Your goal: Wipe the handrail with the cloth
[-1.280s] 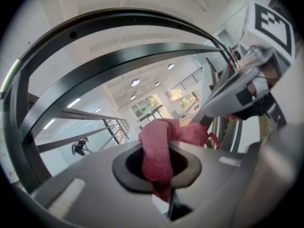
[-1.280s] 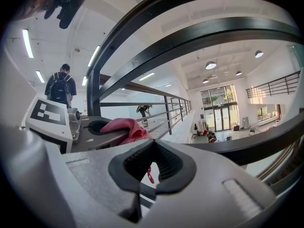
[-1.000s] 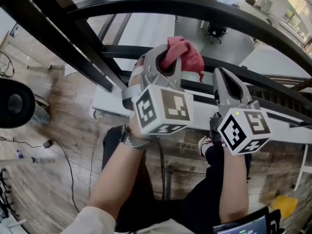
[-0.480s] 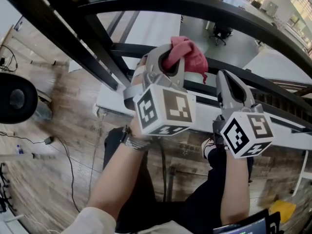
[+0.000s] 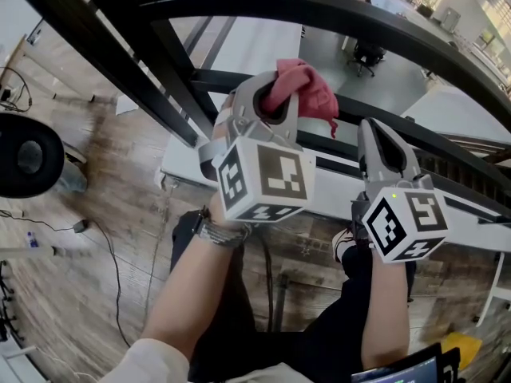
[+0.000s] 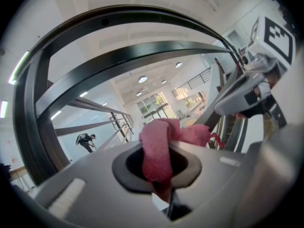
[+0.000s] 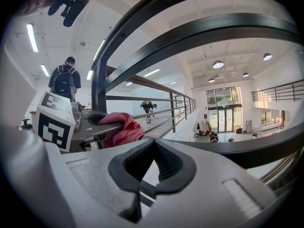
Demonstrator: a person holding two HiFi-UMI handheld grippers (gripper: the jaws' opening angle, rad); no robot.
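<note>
Left gripper (image 5: 273,106) clamped on the pink cloth (image 5: 310,88), right gripper (image 5: 374,132) closed and empty; cloth sits below the handrail (image 5: 383,21), so wiping looks not yet started.

Left gripper (image 5: 275,96) clamps the cloth (image 5: 310,88); right gripper (image 5: 374,131) alongside, closed.

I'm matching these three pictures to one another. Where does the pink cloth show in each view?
Head view: upper centre, the cloth is bunched in the left gripper.
Left gripper view: lower centre, the cloth is clamped between the jaws.
Right gripper view: left of centre, the cloth sticks out of the left gripper.
Shared landmark: the black handrail, arching across all three.
</note>
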